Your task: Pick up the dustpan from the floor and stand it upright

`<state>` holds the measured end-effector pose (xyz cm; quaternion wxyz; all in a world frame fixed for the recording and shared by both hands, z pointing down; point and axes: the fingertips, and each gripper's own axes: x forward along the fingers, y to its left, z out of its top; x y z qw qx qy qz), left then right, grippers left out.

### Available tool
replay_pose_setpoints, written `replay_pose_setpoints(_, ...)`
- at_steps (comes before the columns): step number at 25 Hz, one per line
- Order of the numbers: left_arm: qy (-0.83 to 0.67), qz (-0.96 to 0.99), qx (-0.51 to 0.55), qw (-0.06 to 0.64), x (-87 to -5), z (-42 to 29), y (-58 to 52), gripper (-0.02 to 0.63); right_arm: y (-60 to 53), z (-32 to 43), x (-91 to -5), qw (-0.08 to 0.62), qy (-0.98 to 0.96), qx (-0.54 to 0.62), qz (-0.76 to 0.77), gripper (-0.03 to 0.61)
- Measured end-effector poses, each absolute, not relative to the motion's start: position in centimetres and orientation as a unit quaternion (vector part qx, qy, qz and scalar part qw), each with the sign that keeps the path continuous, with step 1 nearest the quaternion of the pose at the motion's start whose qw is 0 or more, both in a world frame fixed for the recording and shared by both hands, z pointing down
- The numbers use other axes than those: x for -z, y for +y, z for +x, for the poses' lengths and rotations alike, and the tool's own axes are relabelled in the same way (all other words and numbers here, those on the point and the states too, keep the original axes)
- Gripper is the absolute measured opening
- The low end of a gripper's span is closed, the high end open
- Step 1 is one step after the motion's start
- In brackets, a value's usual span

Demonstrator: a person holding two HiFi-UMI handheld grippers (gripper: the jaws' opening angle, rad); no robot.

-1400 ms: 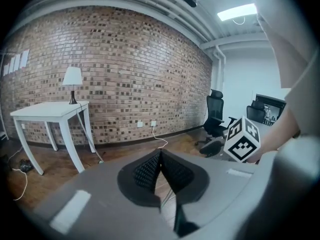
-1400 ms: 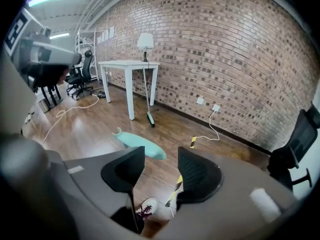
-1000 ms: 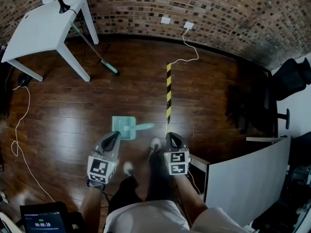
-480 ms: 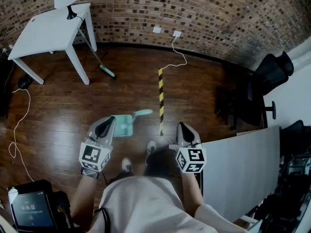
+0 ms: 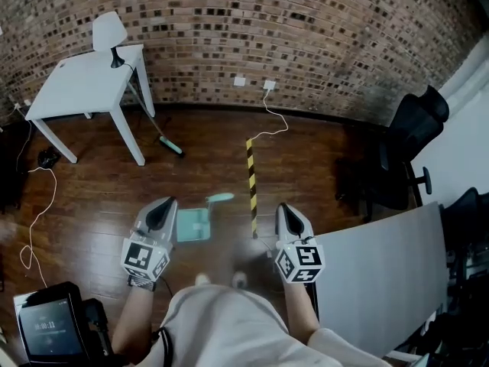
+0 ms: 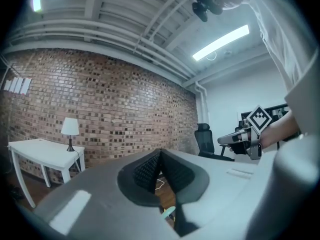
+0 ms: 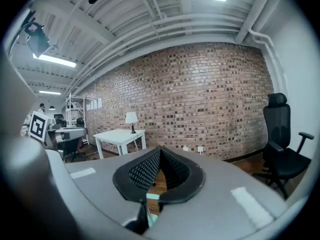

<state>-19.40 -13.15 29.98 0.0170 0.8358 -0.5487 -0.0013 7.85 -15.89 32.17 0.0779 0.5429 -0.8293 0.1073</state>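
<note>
Left gripper [image 5: 162, 207] and right gripper [image 5: 285, 211], both pressed together and empty, over the flat-lying dustpan [image 5: 192, 225]: reaching down unopened would likely shove it along the floor [image 5: 92, 197].

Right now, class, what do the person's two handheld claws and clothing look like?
Both match: the left claw and right claw have smooth grey shells tapering to a point, lined with black textured pads. Each carries a white cube printed with black square markers. The person wears a light short-sleeved top.
</note>
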Motion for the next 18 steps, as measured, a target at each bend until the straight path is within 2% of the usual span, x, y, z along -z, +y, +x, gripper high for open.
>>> replay_pose_setpoints(13, -0.557, 0.830, -0.032, 0.018, -31.2, -14.5, -10.2, 0.000, -13.2, 11.0, -31.2, 0.077, -0.852, -0.086, 0.511, 0.014)
replay_pose_setpoints(18, -0.540, 0.841, -0.019, 0.039, -31.4, -13.6, -7.6, 0.000, -10.7, 11.3, -32.8, 0.136, -0.837, -0.088, 0.523, 0.012)
